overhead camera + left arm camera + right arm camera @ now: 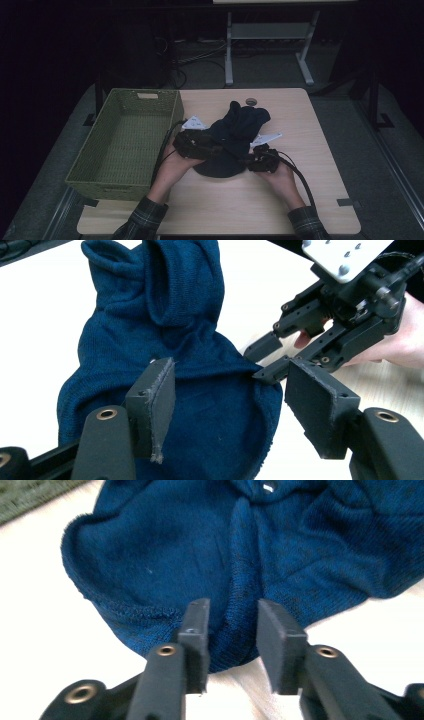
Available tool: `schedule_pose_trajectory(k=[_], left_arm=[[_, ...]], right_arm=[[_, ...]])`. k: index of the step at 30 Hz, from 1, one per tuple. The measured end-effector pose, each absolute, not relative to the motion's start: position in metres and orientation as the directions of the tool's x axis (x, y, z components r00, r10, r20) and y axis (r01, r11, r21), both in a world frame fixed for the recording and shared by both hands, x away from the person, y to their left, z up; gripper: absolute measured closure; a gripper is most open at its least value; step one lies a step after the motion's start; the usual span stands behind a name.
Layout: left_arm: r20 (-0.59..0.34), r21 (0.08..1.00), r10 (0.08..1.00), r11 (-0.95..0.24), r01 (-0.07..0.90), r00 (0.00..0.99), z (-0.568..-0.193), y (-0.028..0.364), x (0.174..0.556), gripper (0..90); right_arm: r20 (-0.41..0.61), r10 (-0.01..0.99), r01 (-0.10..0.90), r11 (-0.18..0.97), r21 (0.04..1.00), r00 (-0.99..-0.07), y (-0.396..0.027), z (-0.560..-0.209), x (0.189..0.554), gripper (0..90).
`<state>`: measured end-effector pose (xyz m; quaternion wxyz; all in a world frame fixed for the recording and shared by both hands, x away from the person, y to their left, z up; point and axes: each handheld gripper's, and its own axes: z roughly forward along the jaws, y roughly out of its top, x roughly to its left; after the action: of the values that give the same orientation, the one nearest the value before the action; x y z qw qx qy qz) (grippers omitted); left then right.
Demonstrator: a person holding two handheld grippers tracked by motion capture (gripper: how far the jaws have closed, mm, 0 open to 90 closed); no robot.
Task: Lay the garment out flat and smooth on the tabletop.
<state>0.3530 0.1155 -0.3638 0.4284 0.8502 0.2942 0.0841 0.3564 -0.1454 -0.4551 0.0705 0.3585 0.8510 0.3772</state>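
High view: dark blue knitted cloth (235, 137) lies mid-table beside the green woven basket (125, 142). Left gripper view: left gripper (225, 410) spread wide over the cloth, gripping nothing. Right gripper view: right gripper (232, 630) straddles the hem, pads not yet pressing.

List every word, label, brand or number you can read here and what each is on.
No readable text anywhere.
Dark blue knit garment: a tiny white speck near its top in the right gripper view, too small to read.
Green woven basket: a pale patch in its far wall, no writing visible.
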Motion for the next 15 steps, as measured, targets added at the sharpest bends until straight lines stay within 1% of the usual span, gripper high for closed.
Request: schedule_pose_trajectory(k=[2,4,5,11,15], left_arm=[[-0.109,0.777,0.572,-0.461,0.428,0.813,-0.364,0.116,0.353,36.2],[-0.108,0.776,0.571,-0.463,0.428,0.814,-0.364,0.116,0.353,35.9],[-0.107,0.777,0.572,-0.463,0.428,0.813,-0.364,0.116,0.353,35.9],[-0.099,0.779,0.583,-0.459,0.428,0.807,-0.364,0.118,0.353,35.6],[-0.091,0.775,0.586,-0.466,0.427,0.805,-0.365,0.118,0.353,35.6]], right_arm=[[0.152,0.663,0.562,0.465,0.685,-0.733,-0.145,-0.458,0.357,73.3],[0.155,0.659,0.56,0.465,0.686,-0.736,-0.148,-0.458,0.357,82.7],[0.155,0.658,0.56,0.466,0.685,-0.737,-0.148,-0.458,0.356,84.4],[0.127,0.661,0.551,0.487,0.678,-0.74,-0.16,-0.453,0.353,86.2],[0.13,0.673,0.557,0.47,0.684,-0.728,-0.177,-0.449,0.346,86.2]])
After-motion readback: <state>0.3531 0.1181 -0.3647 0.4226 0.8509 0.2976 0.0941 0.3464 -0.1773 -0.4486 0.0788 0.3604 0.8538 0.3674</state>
